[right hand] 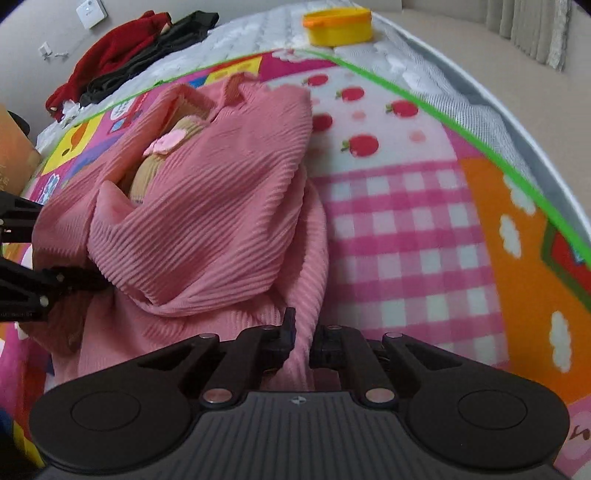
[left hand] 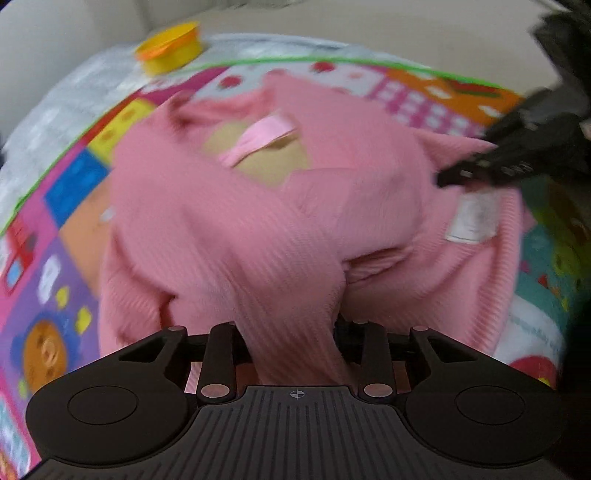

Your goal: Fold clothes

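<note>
My left gripper (left hand: 291, 332) fingertips are buried under the pink ribbed garment (left hand: 258, 229), clamped on a thick fold; my right gripper (right hand: 303, 339) pinches its hem tight. It lies bunched mid-mat (blurred), with open play mat (right hand: 406, 229) at three o'clock and a yellow tub (right hand: 338, 26) at twelve.

Pink garment (left hand: 229, 229) folds hide the left hand-held gripper (left hand: 295, 332) fingertips.
</note>
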`<state>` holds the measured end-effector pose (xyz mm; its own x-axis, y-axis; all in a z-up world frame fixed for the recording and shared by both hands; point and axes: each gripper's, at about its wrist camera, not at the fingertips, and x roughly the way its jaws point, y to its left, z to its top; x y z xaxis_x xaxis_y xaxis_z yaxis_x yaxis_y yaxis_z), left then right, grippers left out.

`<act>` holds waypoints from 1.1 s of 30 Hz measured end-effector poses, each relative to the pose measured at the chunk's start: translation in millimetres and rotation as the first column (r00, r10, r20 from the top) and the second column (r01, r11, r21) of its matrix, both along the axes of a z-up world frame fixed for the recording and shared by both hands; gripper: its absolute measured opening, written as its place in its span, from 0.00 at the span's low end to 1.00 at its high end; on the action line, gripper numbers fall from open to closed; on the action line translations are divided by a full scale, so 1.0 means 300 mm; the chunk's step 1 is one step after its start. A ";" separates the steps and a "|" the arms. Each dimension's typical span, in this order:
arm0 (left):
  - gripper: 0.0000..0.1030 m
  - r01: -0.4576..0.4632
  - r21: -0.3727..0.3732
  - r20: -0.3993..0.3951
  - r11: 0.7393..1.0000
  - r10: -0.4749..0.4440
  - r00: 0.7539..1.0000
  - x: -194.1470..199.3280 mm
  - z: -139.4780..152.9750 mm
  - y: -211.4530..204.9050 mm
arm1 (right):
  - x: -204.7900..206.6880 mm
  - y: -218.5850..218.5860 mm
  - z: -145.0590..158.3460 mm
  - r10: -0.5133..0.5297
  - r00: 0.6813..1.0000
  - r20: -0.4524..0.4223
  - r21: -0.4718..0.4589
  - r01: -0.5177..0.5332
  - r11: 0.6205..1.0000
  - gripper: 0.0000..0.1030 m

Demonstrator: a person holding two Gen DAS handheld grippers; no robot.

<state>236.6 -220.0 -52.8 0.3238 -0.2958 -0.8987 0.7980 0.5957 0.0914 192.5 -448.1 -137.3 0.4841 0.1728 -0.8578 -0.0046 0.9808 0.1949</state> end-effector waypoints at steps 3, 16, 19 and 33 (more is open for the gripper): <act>0.32 -0.162 -0.037 0.004 0.986 0.162 0.987 -0.020 -0.006 0.046 | 0.035 0.040 -0.001 0.005 1.000 -0.025 -0.037 -0.006 0.999 0.04; 0.12 -0.336 -0.250 0.064 0.908 0.362 0.930 -0.113 0.095 0.346 | -0.202 0.291 0.139 -0.082 0.997 -0.009 -0.349 0.074 0.934 0.03; 0.12 -0.323 -0.319 0.129 0.891 0.379 0.916 -0.116 0.193 0.454 | -0.212 0.321 0.181 -0.067 0.997 -0.026 -0.423 0.050 0.905 0.04; 0.29 -0.472 -0.415 0.157 0.778 0.572 0.805 0.019 0.242 0.854 | -0.303 0.575 0.316 0.393 0.894 0.214 -0.412 -0.282 0.866 0.67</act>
